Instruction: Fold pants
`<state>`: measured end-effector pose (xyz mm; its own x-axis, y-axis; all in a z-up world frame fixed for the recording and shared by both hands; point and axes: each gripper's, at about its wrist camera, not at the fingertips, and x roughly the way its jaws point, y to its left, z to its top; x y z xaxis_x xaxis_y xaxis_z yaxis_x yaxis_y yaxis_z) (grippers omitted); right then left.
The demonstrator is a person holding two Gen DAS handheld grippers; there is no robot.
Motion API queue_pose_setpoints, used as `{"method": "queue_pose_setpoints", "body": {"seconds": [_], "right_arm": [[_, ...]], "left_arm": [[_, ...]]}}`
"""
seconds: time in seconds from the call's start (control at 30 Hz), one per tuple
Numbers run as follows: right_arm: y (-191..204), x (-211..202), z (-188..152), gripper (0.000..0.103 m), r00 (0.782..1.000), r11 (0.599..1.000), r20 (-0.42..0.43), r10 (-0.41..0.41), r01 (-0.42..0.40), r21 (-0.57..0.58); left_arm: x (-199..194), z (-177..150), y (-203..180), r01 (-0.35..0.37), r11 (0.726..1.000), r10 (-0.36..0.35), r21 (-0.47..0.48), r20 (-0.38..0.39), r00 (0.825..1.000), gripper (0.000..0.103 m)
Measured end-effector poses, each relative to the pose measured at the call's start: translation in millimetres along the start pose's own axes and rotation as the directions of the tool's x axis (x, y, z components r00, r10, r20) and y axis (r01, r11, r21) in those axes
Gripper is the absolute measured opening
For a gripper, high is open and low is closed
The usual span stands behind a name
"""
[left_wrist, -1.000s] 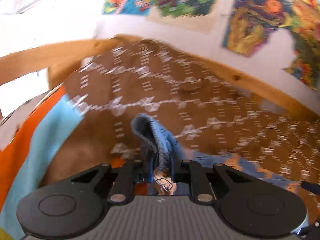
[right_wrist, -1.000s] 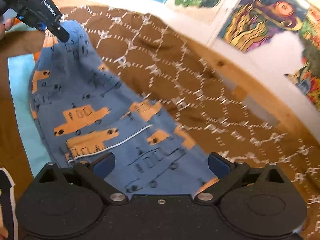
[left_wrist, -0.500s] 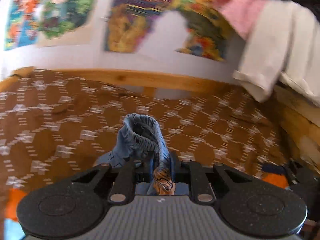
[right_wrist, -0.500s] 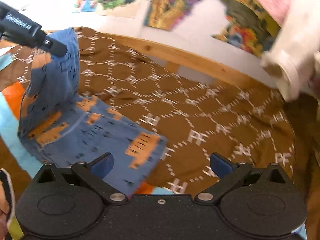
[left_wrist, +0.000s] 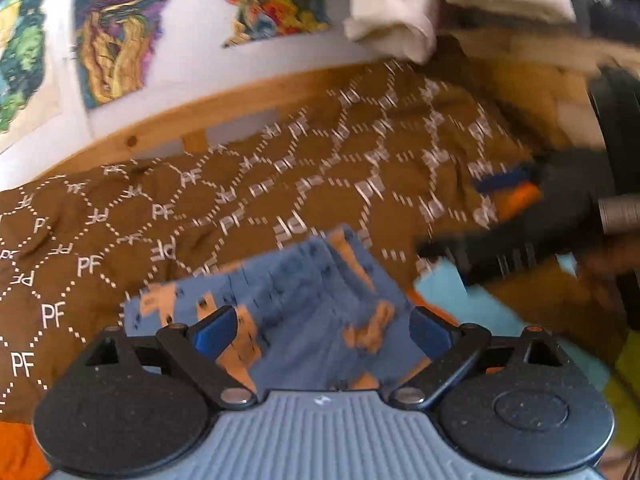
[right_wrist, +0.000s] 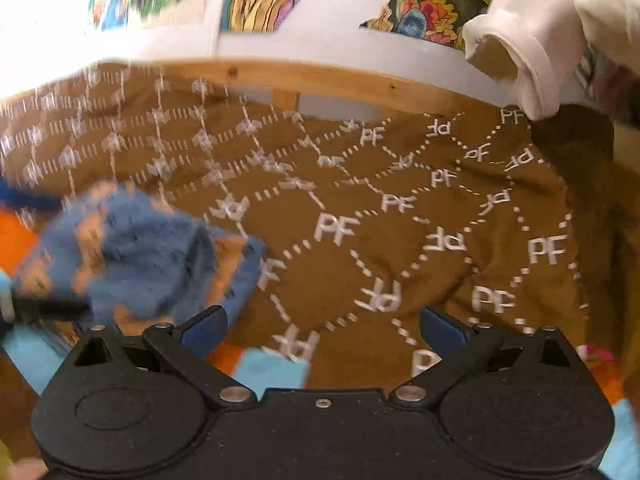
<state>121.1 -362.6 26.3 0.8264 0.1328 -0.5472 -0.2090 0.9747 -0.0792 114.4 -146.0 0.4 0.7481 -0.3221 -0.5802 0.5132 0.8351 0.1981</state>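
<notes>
While both claws stand wide open with nothing between their fingers, the left gripper (left_wrist: 322, 330) hangs just over the pants (left_wrist: 304, 304), a blue pair printed with orange vehicles, lying bunched in a loose fold on the bed. From the right gripper (right_wrist: 322, 326), the same pants (right_wrist: 136, 260) sit low and to the left, blurred, clear of its blue pads (right_wrist: 204, 322). Under and beside the pants lies an orange and light-blue cloth (left_wrist: 452, 292). Beyond them spreads a brown blanket (right_wrist: 400, 240) with white dotted hexagons and "PF" letters. Farther back runs a wooden bed rail (right_wrist: 320, 80), then a white wall with colourful pictures (left_wrist: 112, 40). A cream garment (right_wrist: 520, 48) hangs at the upper right.
</notes>
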Motion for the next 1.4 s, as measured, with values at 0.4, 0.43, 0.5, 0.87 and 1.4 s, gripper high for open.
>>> {"method": "queue_pose_setpoints", "body": {"seconds": [0.4,0.43,0.5,0.87,1.4], "right_arm": [[15.6,40.2,11.9,0.069,0.932,0.917,0.083,0.353,-0.362,0.167],[19.5,44.5,12.8,0.064,0.93,0.915,0.074,0.361,-0.369,0.166],[26.4,53.2,14.1,0.058,0.932,0.92,0.057,0.358,-0.362,0.15],[12.5,61.6,18.9,0.01,0.917,0.871,0.054,0.395,-0.393,0.296],[18.1,28.2,8.6,0.068,0.976,0.965,-0.024,0.217,-0.211,0.153]], "left_arm": [[29.1,-18.2,-7.9,0.032,0.991,-0.016,0.13,-0.124,0.992,0.043],[29.7,-18.5,-8.0,0.035,0.99,-0.017,0.133,-0.13,0.991,0.037],[30.6,-18.5,-7.4,0.045,0.99,-0.027,0.134,-0.136,0.99,0.024],[8.6,-8.6,14.2,0.111,0.994,-0.11,0.007,-0.067,0.992,0.003],[-12.8,-15.2,36.8,0.168,0.983,-0.17,-0.07,-0.015,0.985,0.069]]}}
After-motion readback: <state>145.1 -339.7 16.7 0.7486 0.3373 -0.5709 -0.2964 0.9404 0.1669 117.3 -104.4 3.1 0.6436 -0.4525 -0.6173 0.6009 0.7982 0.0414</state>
